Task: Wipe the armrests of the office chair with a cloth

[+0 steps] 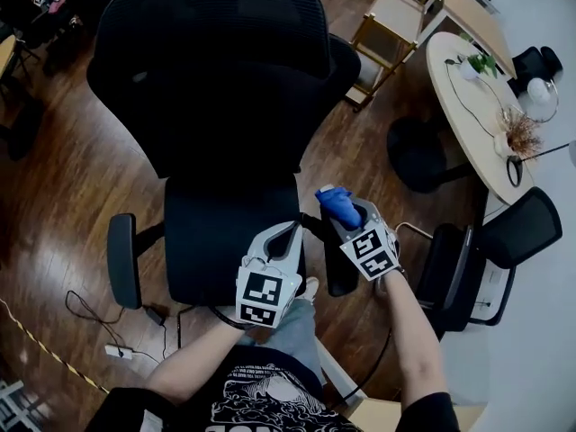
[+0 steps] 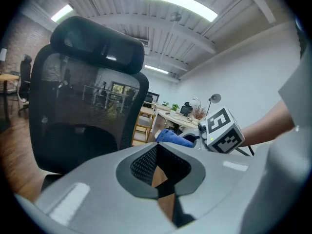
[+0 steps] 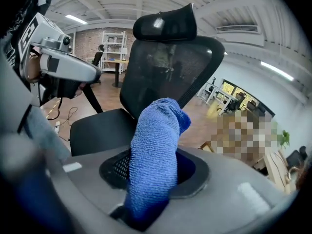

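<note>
Wooden floor (image 1: 54, 205) is showing along the left of the head view, and a thin cable (image 1: 85, 311) is lying on it at the lower left. Next to it, at the left of centre, the office chair (image 1: 216, 88) is standing with its back toward the top of the frame, and its one armrest (image 1: 123, 261) is sticking out bare at the left side of the seat.

Just right of centre, low in the frame, the left gripper (image 1: 292, 232) is hovering over the right edge of the seat. Its fingers (image 2: 141, 165) are meeting at the tips and are holding nothing.

A little more to the right, the right gripper (image 1: 340, 212) is pinching a blue cloth (image 1: 336, 200). In the right gripper view the fingers (image 3: 116, 168) are closing on the lower part of the cloth (image 3: 157, 145), which is standing up between them in a thick roll. The cloth is sitting above the far end of the other armrest (image 1: 340, 275); I cannot tell if it is touching it.

At the right edge a second chair (image 1: 513, 232) is standing beside a round counter (image 1: 468, 93).
</note>
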Available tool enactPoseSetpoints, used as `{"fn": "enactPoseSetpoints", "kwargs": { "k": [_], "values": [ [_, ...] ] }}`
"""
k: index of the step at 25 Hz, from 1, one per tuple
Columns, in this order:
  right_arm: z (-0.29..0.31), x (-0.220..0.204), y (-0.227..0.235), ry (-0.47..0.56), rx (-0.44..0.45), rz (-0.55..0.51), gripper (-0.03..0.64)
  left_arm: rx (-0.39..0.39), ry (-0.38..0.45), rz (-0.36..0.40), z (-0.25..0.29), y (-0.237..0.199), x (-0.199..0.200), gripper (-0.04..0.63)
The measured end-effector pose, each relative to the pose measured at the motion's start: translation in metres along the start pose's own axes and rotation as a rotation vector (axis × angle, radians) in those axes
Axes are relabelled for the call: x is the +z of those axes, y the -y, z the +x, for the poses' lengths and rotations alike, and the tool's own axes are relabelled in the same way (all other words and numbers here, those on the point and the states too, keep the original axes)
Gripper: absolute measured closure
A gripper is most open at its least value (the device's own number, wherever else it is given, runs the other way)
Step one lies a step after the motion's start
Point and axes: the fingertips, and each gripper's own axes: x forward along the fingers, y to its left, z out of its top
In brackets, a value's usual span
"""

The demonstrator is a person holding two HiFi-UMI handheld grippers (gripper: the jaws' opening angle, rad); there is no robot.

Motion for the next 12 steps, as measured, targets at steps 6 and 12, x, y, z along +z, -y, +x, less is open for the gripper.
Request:
{"fn": "enactPoseSetpoints", "kwargs": {
  "k": [6, 12],
  "values": [
    [0.013, -0.006, -0.014, -0.015, 0.122, -0.095, 0.477, 0.079, 0.003, -0.036, 0.003, -0.01, -0.006, 0.592],
    [-0.001, -0.011, -0.038, 0.003, 0.15, -0.101, 0.477, 0.089, 0.01, -0.048, -0.001, -0.006, -0.015, 0.592]
  ]
}}
